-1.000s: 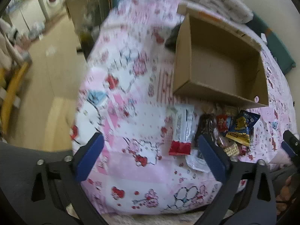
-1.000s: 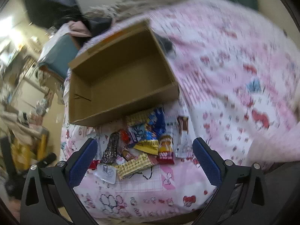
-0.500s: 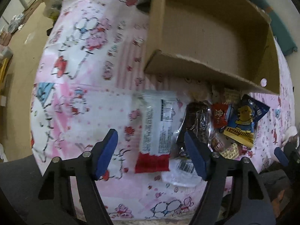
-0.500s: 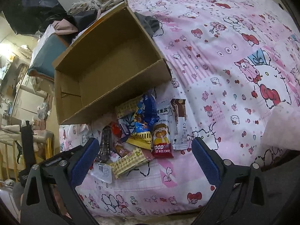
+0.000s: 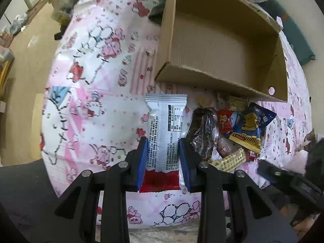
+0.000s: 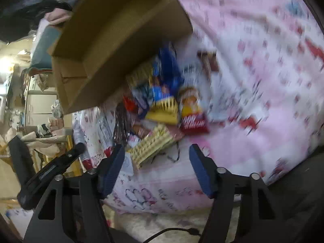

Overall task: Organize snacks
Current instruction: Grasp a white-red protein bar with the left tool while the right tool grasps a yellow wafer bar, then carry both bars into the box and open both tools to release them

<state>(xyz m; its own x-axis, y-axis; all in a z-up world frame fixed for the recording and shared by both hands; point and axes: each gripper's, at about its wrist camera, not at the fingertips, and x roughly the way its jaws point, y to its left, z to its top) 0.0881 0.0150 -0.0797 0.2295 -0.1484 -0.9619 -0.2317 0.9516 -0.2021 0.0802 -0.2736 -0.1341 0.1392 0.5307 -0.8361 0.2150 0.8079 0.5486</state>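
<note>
your left gripper (image 5: 163, 158) points steeply down at the bed (image 5: 97, 109), its 2 blue fingers (image 5: 141, 160) narrow and closing with the silver-and-red snack packet (image 5: 165, 133) between them; the fingers sit right at the packet's long edges, though you cannot tell from this view whether they already press it. the packet lies flat on the pink cartoon-print sheet, its silver end running out ahead of the fingers toward the open cardboard box (image 5: 218, 46), which stands just beyond it. to the right of your left fingers the other snacks lie in a heap: a dark clear-wrapped one (image 5: 203, 133) just beside the packet, then a small red pack (image 5: 224, 119), a blue-and-yellow bag (image 5: 250, 129) and a yellow wafer pack (image 5: 230, 160).

your right gripper (image 6: 156, 162) is blurred; its fingers (image 6: 113, 168) stand fairly wide and are closing with nothing pressed between them. the yellow wafer pack (image 6: 154, 147) lies just ahead of them, nearer the left finger, and a red-and-yellow cake pack (image 6: 192, 111) lies further ahead.
</note>
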